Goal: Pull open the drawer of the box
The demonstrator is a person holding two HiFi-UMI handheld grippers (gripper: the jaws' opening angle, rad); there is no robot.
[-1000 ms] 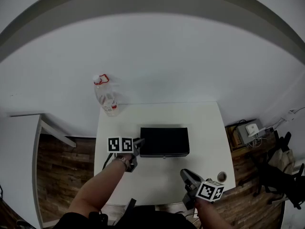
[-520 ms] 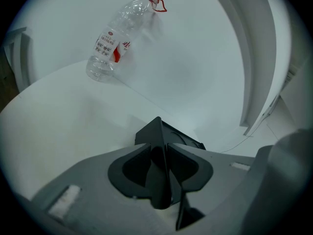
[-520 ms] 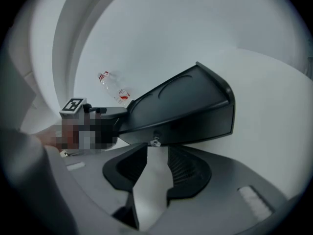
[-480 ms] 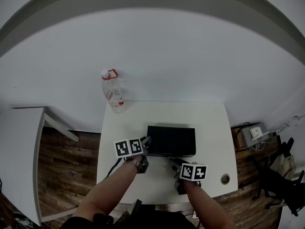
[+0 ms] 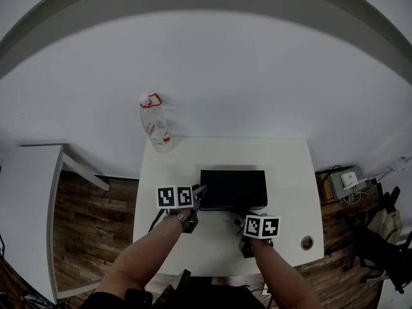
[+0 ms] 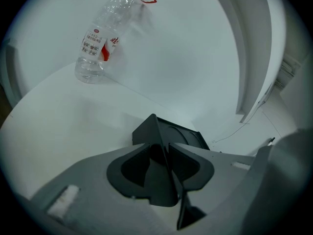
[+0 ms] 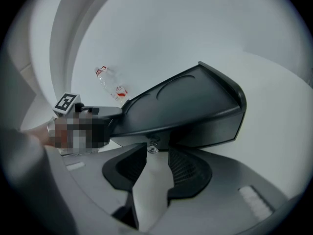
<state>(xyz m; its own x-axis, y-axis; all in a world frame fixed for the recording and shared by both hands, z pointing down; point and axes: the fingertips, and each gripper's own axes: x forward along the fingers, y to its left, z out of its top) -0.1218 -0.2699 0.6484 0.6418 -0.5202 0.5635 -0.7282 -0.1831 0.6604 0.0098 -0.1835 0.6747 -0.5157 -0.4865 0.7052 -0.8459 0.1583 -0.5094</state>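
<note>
- Black box (image 5: 233, 187) is sitting in the middle of the white table (image 5: 283, 166), at the centre of the head view, with its long front facing the person.
- Its drawer (image 7: 210, 131) is lying flush with the front, not pulled out. A small metal knob (image 7: 152, 147) is sticking out of that front, low in the centre of the right gripper view.
- Just below the box in the head view, the right gripper (image 7: 156, 156) is pointing at the front. Its jaws are spreading wide and released. The knob is sitting at the mouth of the gap, nearer the jaw on the left of that view, and neither pad is pressing on it.
- Left of centre in the head view, the left gripper (image 6: 162, 153) is reaching in at the box's near left corner. Its jaws are opening as well, grasping nothing, with the corner edge of the box standing between them.
- Clear plastic bottle (image 5: 156, 131) with a red ring at its neck is standing upright at the table's far left corner, in the upper left of the frame and well apart from the box.
- Near the table's lower right corner a small round thing (image 5: 307, 242) is lying; I cannot tell what it is.
- Wood floor (image 5: 96, 217) is showing on both sides of the table.
</note>
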